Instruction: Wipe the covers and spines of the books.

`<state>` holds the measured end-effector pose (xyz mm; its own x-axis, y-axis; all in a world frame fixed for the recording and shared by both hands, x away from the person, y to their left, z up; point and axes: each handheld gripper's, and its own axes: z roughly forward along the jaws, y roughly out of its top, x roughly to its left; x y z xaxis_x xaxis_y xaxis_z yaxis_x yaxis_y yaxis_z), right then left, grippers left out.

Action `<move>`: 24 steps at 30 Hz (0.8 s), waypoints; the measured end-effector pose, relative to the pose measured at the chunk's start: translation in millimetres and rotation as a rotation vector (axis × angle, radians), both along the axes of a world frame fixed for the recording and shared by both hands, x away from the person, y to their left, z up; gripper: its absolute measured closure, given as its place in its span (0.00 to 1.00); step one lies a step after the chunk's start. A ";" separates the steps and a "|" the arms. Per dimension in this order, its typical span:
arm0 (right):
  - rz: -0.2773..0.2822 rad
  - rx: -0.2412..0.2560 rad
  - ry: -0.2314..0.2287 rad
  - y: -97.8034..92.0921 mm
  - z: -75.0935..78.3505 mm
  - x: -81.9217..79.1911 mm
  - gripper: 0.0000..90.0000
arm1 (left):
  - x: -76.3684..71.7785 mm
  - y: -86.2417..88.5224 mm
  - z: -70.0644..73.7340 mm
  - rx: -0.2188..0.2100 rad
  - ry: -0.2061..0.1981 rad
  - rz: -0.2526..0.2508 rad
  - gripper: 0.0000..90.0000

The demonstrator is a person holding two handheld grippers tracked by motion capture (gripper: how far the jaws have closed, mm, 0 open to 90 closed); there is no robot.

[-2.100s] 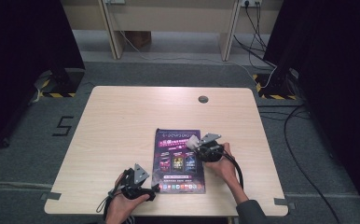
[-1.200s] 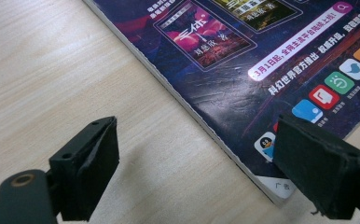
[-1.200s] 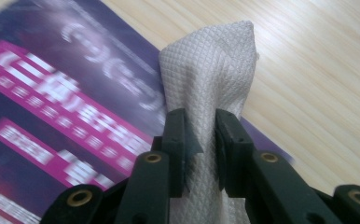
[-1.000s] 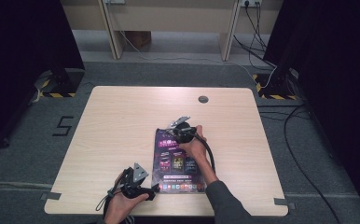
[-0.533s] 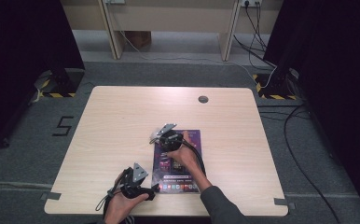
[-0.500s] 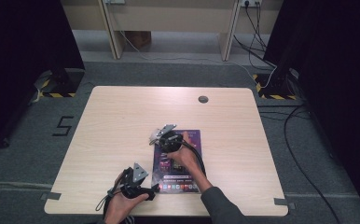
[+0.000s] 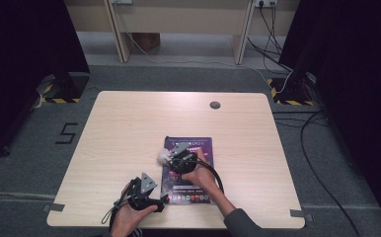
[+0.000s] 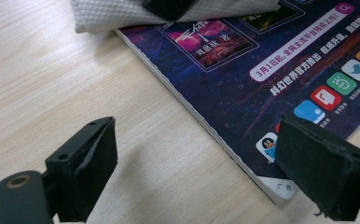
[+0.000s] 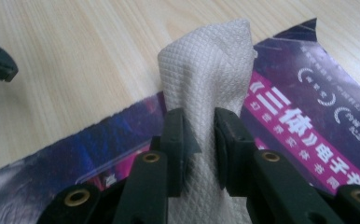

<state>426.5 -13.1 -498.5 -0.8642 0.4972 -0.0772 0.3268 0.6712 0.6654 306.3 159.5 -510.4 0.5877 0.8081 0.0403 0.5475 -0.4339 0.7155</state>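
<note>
In the high view, the right gripper (image 7: 171,157) sits at frame centre on the upper left part of the magazine (image 7: 198,170), pinching a white paper towel (image 7: 163,157). The left gripper (image 7: 163,200) rests lower left of it on the wooden surface (image 7: 119,128).

In the left gripper view, its jaws are spread wide over the magazine's (image 8: 271,79) near corner; the towel (image 8: 122,14) lies at the top edge.

In the right gripper view, the jaws squeeze the quilted towel (image 9: 206,74) at centre, above the purple cover (image 9: 304,116).
</note>
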 end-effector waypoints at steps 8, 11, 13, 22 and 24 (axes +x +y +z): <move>-0.037 0.017 -0.004 -30.7 -0.8 -4.8 0.83 | 0.0 0.0 -0.1 -0.002 0.001 0.002 0.14; -0.053 0.010 -0.005 -43.4 -0.2 -5.5 0.82 | -0.1 -0.2 0.1 -0.001 0.001 0.002 0.14; -0.064 0.008 -0.010 -52.9 -0.3 -6.4 0.82 | -0.1 -0.2 0.0 -0.001 0.000 0.002 0.14; -0.083 0.001 -0.016 -81.0 0.4 -12.1 0.81 | 0.0 0.0 0.2 0.002 0.000 0.000 0.14; -0.087 0.009 -0.013 -86.2 -0.1 -14.2 0.80 | 0.2 0.1 0.1 0.000 0.001 0.000 0.14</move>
